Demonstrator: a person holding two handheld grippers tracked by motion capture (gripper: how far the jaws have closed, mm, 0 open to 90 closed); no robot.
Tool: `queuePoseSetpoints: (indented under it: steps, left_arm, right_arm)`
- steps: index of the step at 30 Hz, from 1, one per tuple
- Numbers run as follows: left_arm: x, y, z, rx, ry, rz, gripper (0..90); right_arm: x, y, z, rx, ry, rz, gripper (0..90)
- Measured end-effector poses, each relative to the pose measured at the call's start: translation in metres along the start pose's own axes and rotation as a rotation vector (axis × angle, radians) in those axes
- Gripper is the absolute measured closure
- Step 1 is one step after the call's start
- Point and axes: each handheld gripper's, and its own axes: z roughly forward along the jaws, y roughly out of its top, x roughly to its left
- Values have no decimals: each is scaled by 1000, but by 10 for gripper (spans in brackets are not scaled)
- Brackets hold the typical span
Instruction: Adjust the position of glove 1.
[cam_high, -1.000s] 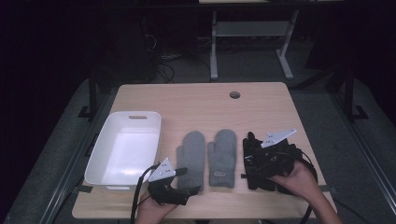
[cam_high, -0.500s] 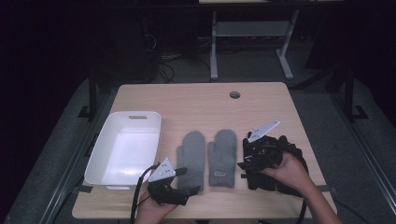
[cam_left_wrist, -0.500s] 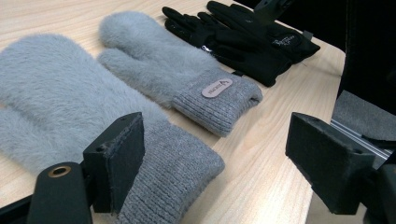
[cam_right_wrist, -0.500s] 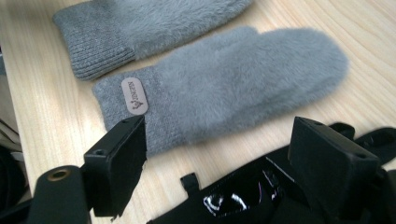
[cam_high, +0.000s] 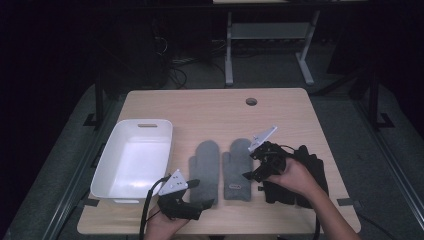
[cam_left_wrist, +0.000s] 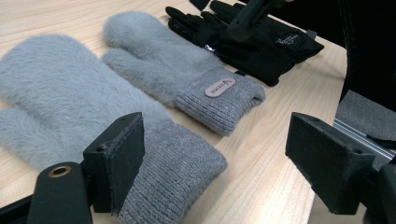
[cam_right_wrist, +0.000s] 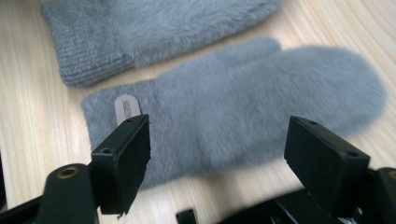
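- The left gripper (cam_high: 202, 204) is resting at the table's near edge with its jaws spread wide and nothing between them, its tips lying just beside the cuff of the left grey mitten (cam_high: 205, 169).
- The right gripper (cam_high: 252, 175) is hovering over the right grey mitten (cam_right_wrist: 243, 116), which is lying flat beside its twin; the jaws are released, have just been narrowing slightly, and are straddling the mitten without pressing it.
- Black gloves (cam_high: 306, 172) are lying just right of that mitten, partly under the right hand (cam_high: 292, 176).
- A white tub (cam_high: 132, 160) is sitting left of the mittens on the wooden table (cam_high: 210, 107).
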Motion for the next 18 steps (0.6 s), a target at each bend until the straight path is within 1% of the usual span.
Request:
queuePoseSetpoints:
  steps: [1, 3, 4, 5, 7, 9, 10, 11, 15, 17, 18]
  left_arm:
    - [0, 0, 0, 1, 1, 1, 196]
    - [0, 0, 0, -1, 1, -1, 196]
    - [0, 0, 0, -1, 1, -1, 196]
    - [0, 0, 0, -1, 1, -2, 196]
    - [0, 0, -1, 2, 3, 3, 196]
    - [0, 0, -2, -1, 3, 1, 196]
    - [0, 0, -2, -1, 3, 1, 196]
    - [0, 1, -3, -2, 2, -3, 196]
    - [1, 1, -3, -4, 3, -2, 197]
    - [1, 1, -3, -1, 2, 0, 196]
    - [1, 1, -3, -1, 2, 0, 196]
  right_arm:
    - [0, 2, 3, 11, 1, 1, 226]
    - [0, 7, 9, 28, -1, -14, 227]
    - [0, 7, 9, 28, -1, -14, 227]
    - [-1, 11, 15, 42, 5, -25, 247]
    - [-2, 14, 21, 58, 8, -36, 254]
    - [-4, 17, 26, 73, 13, -38, 266]
    - [-4, 17, 26, 73, 13, -38, 266]
    - [-7, 18, 32, 86, 17, -33, 291]
    - [-11, 18, 40, 104, 22, -29, 309]
    - [-13, 17, 46, 140, 25, -28, 321]
    - [-13, 17, 46, 140, 25, -28, 321]
